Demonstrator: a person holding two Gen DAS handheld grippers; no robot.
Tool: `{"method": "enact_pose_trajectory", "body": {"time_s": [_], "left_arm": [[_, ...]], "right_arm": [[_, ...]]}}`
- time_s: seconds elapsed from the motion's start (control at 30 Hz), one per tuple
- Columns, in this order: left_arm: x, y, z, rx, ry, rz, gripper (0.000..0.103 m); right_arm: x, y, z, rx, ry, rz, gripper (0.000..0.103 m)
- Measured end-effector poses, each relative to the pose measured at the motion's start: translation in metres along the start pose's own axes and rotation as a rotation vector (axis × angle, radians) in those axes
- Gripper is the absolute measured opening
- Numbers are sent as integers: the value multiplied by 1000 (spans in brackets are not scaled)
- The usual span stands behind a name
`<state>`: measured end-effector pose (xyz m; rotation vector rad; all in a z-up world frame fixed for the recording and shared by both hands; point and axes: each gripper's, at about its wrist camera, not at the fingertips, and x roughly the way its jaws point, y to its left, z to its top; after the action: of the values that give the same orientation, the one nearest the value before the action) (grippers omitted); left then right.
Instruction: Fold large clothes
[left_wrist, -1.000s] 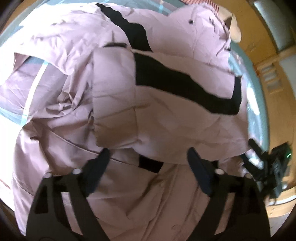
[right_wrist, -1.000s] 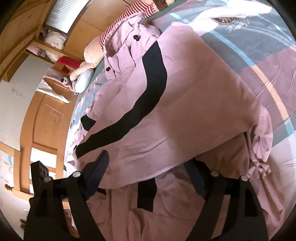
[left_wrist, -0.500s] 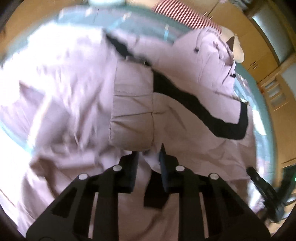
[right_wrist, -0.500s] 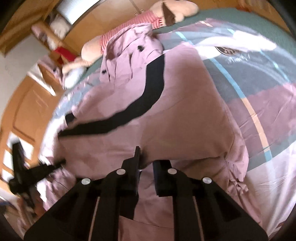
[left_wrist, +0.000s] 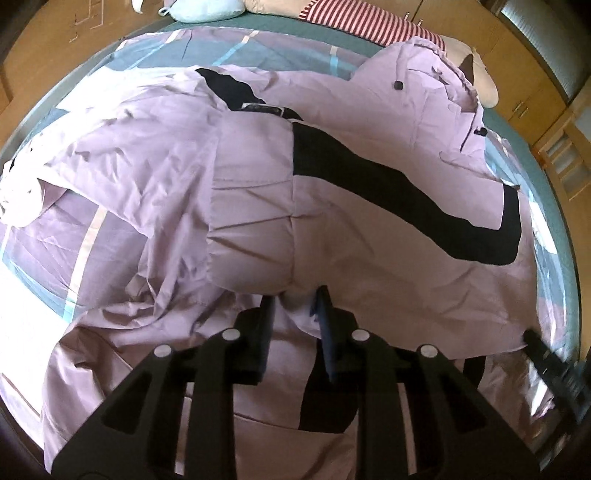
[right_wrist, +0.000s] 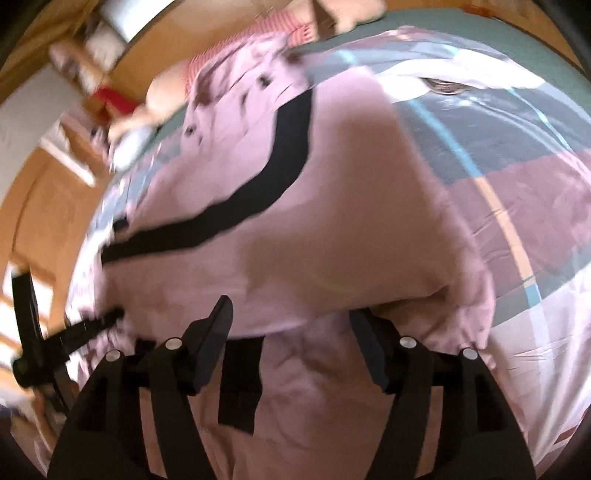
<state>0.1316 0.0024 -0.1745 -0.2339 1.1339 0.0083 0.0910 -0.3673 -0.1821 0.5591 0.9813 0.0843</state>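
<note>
- Here, the left gripper is seen with its jaws drawn almost together, and a bunched fold of the lilac jacket is pinched between them at the near edge of the folded-over panel.
- The right gripper is seen with its jaws well apart; they have just been opening, and no cloth is pressed by the fingers, although the edge of the upper layer lies just beyond them.
- The lilac jacket is spread over most of the bed, with one part folded back over another, so that a lower layer is exposed nearest both grippers.
- A curved black stripe is carried across the upper layer, and a short black patch is shown on the lower layer between the right gripper's jaws.
- Dark buttons are seen near the far end of the garment, where its collar area is rumpled.
- A checked bedsheet in grey, mauve, white and pale blue is left uncovered beside the jacket.
- A plush toy in a red-and-white striped top is laid along the far edge of the bed, just beside a pale blue cushion.
- Wooden cabinets are seen beyond the bed.
- The right wrist view is blurred.
</note>
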Motion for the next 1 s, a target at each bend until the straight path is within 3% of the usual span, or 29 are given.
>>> {"method": "enact_pose_trajectory", "body": {"time_s": [0.1, 0.13, 0.23, 0.3, 0.4, 0.47, 0.5, 0.53, 0.63, 0.67, 0.7, 0.77, 0.8, 0.87, 0.93, 1.0], "left_arm": [[-1, 0, -3, 26, 2, -1, 24], [-1, 1, -3, 29, 6, -12, 25], [1, -1, -2, 27, 27, -67, 25], [1, -5, -4, 45, 28, -61, 26], [1, -9, -5, 68, 20, -34, 26], [2, -5, -3, 50, 27, -48, 27], [2, -2, -2, 34, 31, -58, 28], [3, -1, -1, 26, 35, -62, 29], [5, 3, -3, 12, 44, -64, 32], [6, 3, -3, 11, 44, -56, 34], [6, 3, -4, 13, 43, -46, 35], [7, 1, -6, 23, 39, -30, 35], [7, 0, -7, 28, 36, -24, 36], [7, -2, -8, 40, 31, -15, 36], [6, -3, -9, 47, 27, -10, 36], [4, -3, -8, 49, 23, -9, 36]], "right_arm": [[-1, -17, 6, 77, -20, -35, 17], [-1, -22, 8, 94, -19, -43, 11], [-2, -29, 10, 119, -40, -114, 8], [-3, -24, 9, 80, -40, -163, 8], [-3, -15, 9, 15, 2, -183, 15], [-11, -11, 10, -8, 29, -141, 37], [-20, -3, 9, -36, 38, -91, 54], [-27, 4, 9, -70, 37, -39, 61], [-56, 44, 5, -303, 35, 194, 61], [-68, 52, 0, -364, -24, 248, 61], [-74, 57, -2, -389, -74, 249, 62], [-72, 57, 0, -395, -150, 150, 65], [-59, 50, 6, -366, -158, 48, 65], [-29, 34, 19, -335, -144, -148, 65], [-7, 19, 23, -344, -118, -270, 61], [19, -2, 24, -306, -13, -353, 61]]}}
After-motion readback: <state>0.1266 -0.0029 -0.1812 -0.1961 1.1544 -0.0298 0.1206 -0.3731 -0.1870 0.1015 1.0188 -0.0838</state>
